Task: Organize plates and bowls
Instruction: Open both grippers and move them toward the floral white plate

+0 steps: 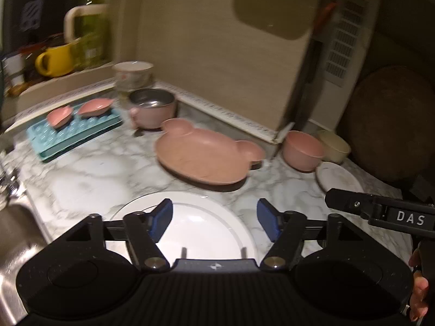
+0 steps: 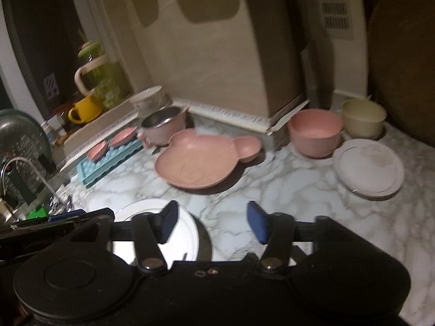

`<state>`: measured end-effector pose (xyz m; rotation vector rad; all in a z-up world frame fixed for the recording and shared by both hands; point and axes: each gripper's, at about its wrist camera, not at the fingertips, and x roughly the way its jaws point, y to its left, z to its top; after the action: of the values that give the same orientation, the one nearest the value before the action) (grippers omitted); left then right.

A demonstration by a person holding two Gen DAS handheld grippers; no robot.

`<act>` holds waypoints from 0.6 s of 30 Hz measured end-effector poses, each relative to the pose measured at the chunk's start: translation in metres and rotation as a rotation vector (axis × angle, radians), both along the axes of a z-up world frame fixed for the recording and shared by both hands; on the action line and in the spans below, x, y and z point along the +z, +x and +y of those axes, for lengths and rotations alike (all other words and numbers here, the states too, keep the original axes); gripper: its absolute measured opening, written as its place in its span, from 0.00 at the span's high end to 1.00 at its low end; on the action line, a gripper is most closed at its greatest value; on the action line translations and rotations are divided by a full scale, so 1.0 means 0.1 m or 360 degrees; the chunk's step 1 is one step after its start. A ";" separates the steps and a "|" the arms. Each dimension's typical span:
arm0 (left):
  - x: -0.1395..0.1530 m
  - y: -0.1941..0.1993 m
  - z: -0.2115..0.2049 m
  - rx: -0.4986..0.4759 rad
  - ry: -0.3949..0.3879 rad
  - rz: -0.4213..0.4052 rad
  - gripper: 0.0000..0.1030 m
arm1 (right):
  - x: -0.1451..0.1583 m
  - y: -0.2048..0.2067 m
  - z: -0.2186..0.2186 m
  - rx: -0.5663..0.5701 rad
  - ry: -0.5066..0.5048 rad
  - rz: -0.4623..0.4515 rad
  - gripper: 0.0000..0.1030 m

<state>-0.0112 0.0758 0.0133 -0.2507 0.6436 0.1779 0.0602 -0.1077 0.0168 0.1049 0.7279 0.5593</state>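
Note:
A large white plate (image 1: 206,228) lies on the marble counter under my open, empty left gripper (image 1: 214,218); it also shows in the right wrist view (image 2: 182,231). A pink bear-shaped plate (image 1: 206,154) (image 2: 201,160) lies mid-counter. A pink bowl (image 1: 301,149) (image 2: 315,131), a cream bowl (image 1: 334,145) (image 2: 363,118) and a small white plate (image 1: 339,176) (image 2: 368,168) sit at the right. My right gripper (image 2: 213,221) is open and empty above bare counter; its body shows in the left wrist view (image 1: 380,209).
A pink steel-lined cup (image 1: 152,108), a patterned bowl (image 1: 133,74) and a blue tray (image 1: 73,133) with two pink leaf dishes sit at the back left. A sink (image 1: 13,233) lies left. A yellow mug (image 1: 55,59) and green jug (image 1: 89,27) stand on a ledge.

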 end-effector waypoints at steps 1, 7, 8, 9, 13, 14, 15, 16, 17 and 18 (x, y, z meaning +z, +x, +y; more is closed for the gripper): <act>0.02 0.03 -0.06 -0.0026 0.0004 -0.0009 0.32 | 0.02 -0.02 -0.04 -0.0017 0.0002 -0.0021 0.35; 0.06 0.21 -0.33 -0.0145 0.0013 -0.0027 0.24 | 0.13 -0.03 -0.32 -0.0126 0.0003 -0.0090 0.22; 0.06 0.24 -0.37 -0.0166 0.0012 -0.0028 0.24 | 0.14 -0.03 -0.36 -0.0139 0.0006 -0.0090 0.20; 0.06 0.28 -0.41 -0.0184 0.0011 -0.0027 0.24 | 0.14 -0.01 -0.42 -0.0157 0.0007 -0.0091 0.19; 0.03 0.49 -0.59 -0.0231 0.0010 -0.0010 0.22 | 0.14 0.06 -0.58 -0.0197 -0.0004 -0.0097 0.15; 0.03 0.55 -0.64 -0.0238 0.0011 -0.0007 0.22 | 0.13 0.08 -0.62 -0.0208 -0.0009 -0.0098 0.11; 0.02 0.61 -0.69 -0.0240 0.0014 -0.0003 0.21 | 0.13 0.11 -0.68 -0.0222 -0.0015 -0.0106 0.07; 0.01 0.66 -0.73 -0.0236 0.0018 0.0001 0.21 | 0.13 0.13 -0.72 -0.0233 -0.0017 -0.0122 0.01; 0.00 0.71 -0.77 -0.0232 0.0020 0.0009 0.21 | 0.13 0.15 -0.78 -0.0249 -0.0018 -0.0150 0.01; -0.02 0.77 -0.81 -0.0236 0.0020 0.0018 0.21 | 0.13 0.17 -0.83 -0.0257 -0.0025 -0.0166 0.01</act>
<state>0.0657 -0.0056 0.0114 -0.1892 0.6696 0.0407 0.0776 -0.1907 0.0296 0.1181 0.6158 0.4019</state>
